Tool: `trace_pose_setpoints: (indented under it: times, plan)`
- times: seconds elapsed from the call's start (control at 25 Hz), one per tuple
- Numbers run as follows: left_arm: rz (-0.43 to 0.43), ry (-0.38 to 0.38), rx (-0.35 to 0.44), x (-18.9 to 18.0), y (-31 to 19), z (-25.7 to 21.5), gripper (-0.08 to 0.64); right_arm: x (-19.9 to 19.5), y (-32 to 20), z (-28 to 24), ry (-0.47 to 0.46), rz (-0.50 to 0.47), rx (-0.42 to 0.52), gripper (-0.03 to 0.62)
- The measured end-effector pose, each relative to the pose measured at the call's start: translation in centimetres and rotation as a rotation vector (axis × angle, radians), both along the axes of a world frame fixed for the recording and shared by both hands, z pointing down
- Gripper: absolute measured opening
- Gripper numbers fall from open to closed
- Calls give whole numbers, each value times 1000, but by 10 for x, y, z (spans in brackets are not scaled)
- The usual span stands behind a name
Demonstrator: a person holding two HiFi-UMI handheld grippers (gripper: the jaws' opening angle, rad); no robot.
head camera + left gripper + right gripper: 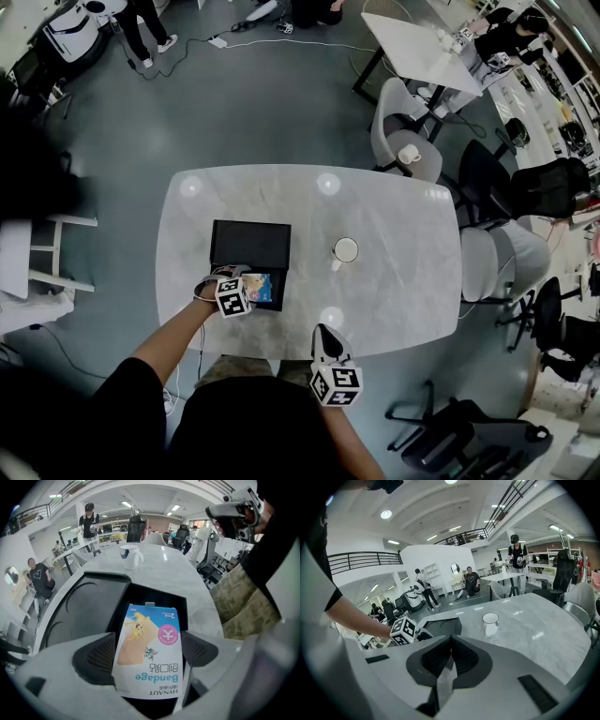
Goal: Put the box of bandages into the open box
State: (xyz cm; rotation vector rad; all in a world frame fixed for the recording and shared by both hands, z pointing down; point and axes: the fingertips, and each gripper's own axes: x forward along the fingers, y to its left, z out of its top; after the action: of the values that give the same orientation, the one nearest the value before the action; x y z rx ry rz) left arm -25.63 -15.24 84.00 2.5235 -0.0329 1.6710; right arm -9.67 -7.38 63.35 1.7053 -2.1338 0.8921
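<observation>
The bandage box [151,651], blue and white with a cartoon print, sits between the jaws of my left gripper [147,654], and both pads touch its sides. It hangs just over the tray of the open black box [180,603], whose lid [86,603] lies flat to the left. In the head view the left gripper [246,289] holds the bandage box [261,287] at the near end of the black box [248,244]. My right gripper [323,337] hovers at the table's near edge, shut with nothing in it [451,654].
A white mug [346,250] stands on the marble table [403,281] to the right of the black box. Grey chairs [408,141] stand at the table's far right side, and a second table [417,47] lies beyond. People stand in the background.
</observation>
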Motion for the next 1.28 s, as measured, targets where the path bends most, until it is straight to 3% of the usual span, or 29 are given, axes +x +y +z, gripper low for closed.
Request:
trace_pose_setpoints:
  times: [0.52, 0.8, 0.96, 1.2, 1.24, 1.28]
  plan:
    - [-62, 17, -14, -3, 1, -1, 433, 6, 15, -1, -1, 17, 2, 12]
    - [-145, 59, -28, -12, 1, -13, 433, 4, 16, -9, 10, 5, 20, 12]
    - [-263, 190, -23, -13, -4, -51, 433, 9, 2, -21, 33, 1, 63, 12]
    - [-587, 523, -64, -18, -8, -158, 425, 8, -23, -53, 57, -44, 143, 12]
    - [-634, 563, -51, -23, -7, -174, 406, 5, -28, -60, 58, -57, 159, 12]
    - [-681, 598, -28, -29, -8, -189, 330, 2, -33, -67, 59, -73, 174, 12]
